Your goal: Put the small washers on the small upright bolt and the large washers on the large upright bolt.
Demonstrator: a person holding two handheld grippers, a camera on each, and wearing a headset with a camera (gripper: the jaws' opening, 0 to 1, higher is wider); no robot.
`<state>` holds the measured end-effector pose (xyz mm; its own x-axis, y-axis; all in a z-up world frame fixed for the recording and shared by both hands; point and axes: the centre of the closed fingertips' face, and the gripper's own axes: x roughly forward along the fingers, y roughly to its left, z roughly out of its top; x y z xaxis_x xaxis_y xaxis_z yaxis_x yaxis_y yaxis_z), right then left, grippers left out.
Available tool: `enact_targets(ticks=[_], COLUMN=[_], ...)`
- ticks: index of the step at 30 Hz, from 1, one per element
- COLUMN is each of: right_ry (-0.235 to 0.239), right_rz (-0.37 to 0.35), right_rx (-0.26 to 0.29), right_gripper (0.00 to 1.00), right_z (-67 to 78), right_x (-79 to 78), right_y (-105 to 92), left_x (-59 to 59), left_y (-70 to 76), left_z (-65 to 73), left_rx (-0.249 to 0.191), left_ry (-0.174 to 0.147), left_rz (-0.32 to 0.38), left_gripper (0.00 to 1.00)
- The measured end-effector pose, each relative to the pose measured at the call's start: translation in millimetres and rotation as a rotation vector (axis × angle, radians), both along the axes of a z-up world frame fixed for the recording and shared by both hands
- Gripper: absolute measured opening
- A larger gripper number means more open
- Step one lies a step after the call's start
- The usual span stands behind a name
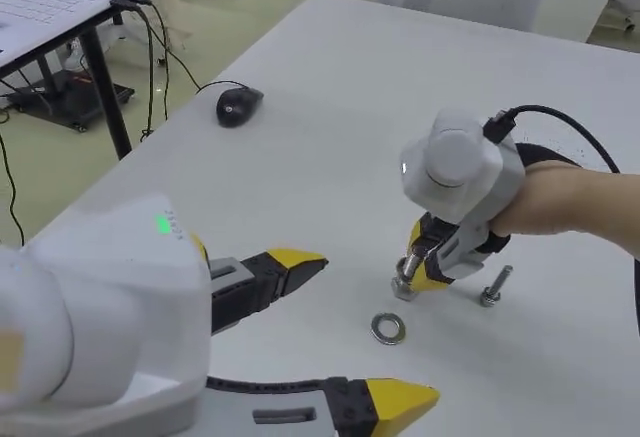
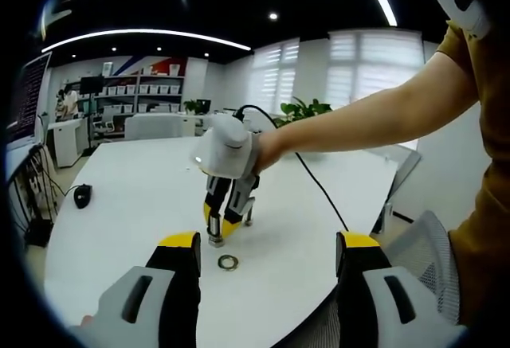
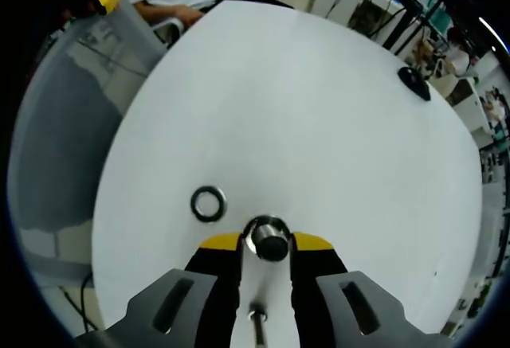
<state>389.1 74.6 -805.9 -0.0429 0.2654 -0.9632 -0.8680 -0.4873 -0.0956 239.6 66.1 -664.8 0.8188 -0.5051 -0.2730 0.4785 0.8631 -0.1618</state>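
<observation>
Right tool (image 3: 266, 242) clenches a large washer (image 3: 267, 223) flat atop the large bolt (image 1: 404, 285), which stands vertical, thread up, on the counter (image 1: 340, 137). A loose washer (image 1: 388, 328) lies flat nearby. Left tool (image 2: 268, 246) gapes, released.

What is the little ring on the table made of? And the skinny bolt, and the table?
The ring looks like bare metal: silvery grey with bright glints. The skinny bolt looks like the same shiny metal, probably steel. The table is smooth, dull white, maybe laminate or painted board; its look leaves that open.
</observation>
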Motion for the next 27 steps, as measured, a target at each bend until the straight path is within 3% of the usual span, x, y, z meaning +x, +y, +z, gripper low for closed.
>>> enact_targets(ticks=[5, 14, 22, 27], right_ry=[0.009, 0.015, 0.003, 0.012], right_rz=[0.006, 0.009, -0.029, -0.044], right_rx=[-0.006, 0.006, 0.035, 0.043], right_gripper=[0.23, 0.24, 0.25, 0.24], right_z=[-7.5, -7.7, 9.9, 18.9], right_x=[-2.8, -6.2, -2.4, -11.6], right_y=[2.6, 0.1, -13.3, -24.6], left_x=[-0.7, -1.8, -4.4, -5.2], left_y=[0.6, 4.1, 2.0, 1.1], left_z=[-1.8, -3.0, -2.4, 0.3], left_rx=[-0.006, -0.006, 0.004, 0.013], left_ry=[0.004, 0.005, 0.001, -0.008], left_rz=[0.008, 0.019, 0.004, -0.004], left_gripper=[0.68, 0.69, 0.69, 0.69])
